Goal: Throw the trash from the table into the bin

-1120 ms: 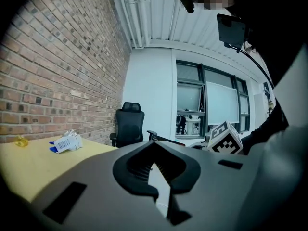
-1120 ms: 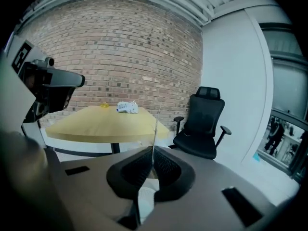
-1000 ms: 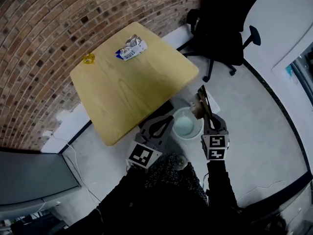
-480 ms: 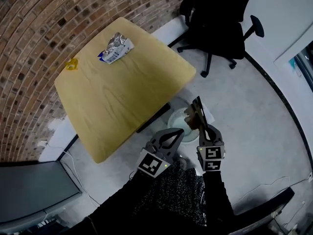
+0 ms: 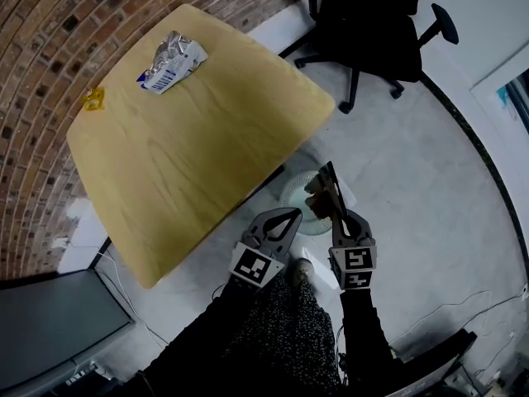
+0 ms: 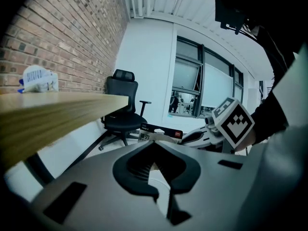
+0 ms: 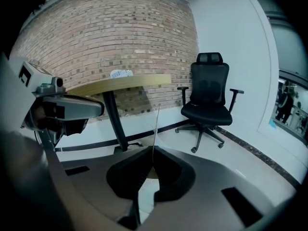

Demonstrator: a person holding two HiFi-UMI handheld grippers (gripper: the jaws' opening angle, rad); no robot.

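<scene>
Trash card (image 5: pixel 331 180) pinched by right gripper (image 5: pixel 339 217) over bin (image 5: pixel 289 191)

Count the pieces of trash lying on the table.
2: a crumpled foil packet near the far edge, and a small yellow scrap left of it by the brick wall. None seem hidden.

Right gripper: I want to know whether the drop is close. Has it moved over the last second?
Yes. The right gripper, jaws shut on a flat card, has shifted from the bin's right rim inward, over its opening.
</scene>
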